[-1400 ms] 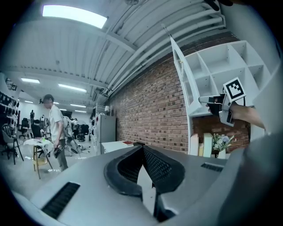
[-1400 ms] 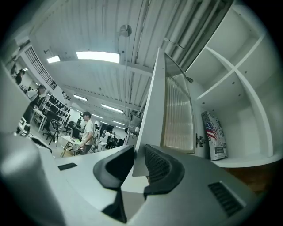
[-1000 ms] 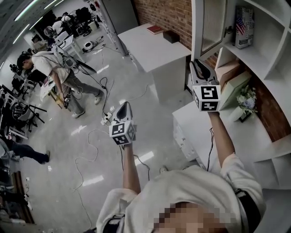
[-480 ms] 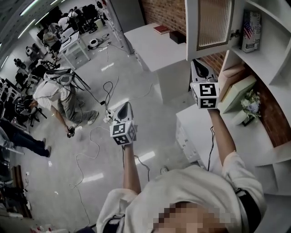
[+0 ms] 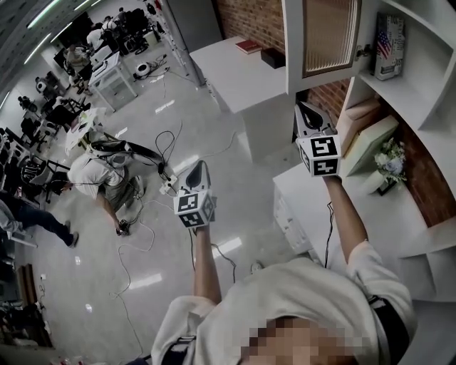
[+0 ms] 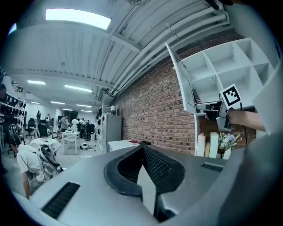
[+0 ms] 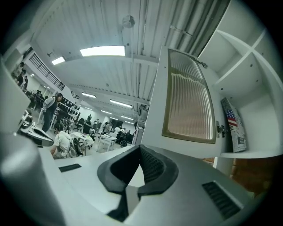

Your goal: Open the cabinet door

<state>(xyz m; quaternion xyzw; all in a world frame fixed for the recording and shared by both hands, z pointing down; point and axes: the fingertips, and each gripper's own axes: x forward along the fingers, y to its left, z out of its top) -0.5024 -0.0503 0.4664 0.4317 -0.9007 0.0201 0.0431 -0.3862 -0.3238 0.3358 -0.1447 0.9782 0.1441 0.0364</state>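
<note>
Shows the cabinet door (image 5: pixel 324 43) already swung well out from the shelf unit (image 5: pixel 427 71), hanging by its hinge (image 5: pixel 365 51) at the top of the head view, ribbed pane turned toward the room; leaves the compartment behind it open to sight, with a flag-printed box (image 5: pixel 383 43) standing upright inside; reads, as a judgement, as the task all but finished, since little more swing seems left to gain.

Puts the right gripper (image 5: pixel 308 115) just under the door's lower edge and, as far as can be told, apart from it; shows in the right gripper view the jaws pressed together with nothing between them, and the door looming above and ahead; looks parked there because an open door hangs by itself and needs no holding.

Keeps the left gripper (image 5: pixel 199 170) well off to the left, out over the floor (image 5: pixel 142 235) and pointing level into the room; shows it likewise closed tight and empty in the left gripper view; probably holds it aside to stay out of the door's arc.

Further out, sets a white worktop (image 5: pixel 313 192) below the shelves, with flowers (image 5: pixel 388 157) by the wall; adds a brick wall (image 5: pixel 256 21) behind, cables (image 5: pixel 153 207) trailing over the floor, and people busy in the far room.
</note>
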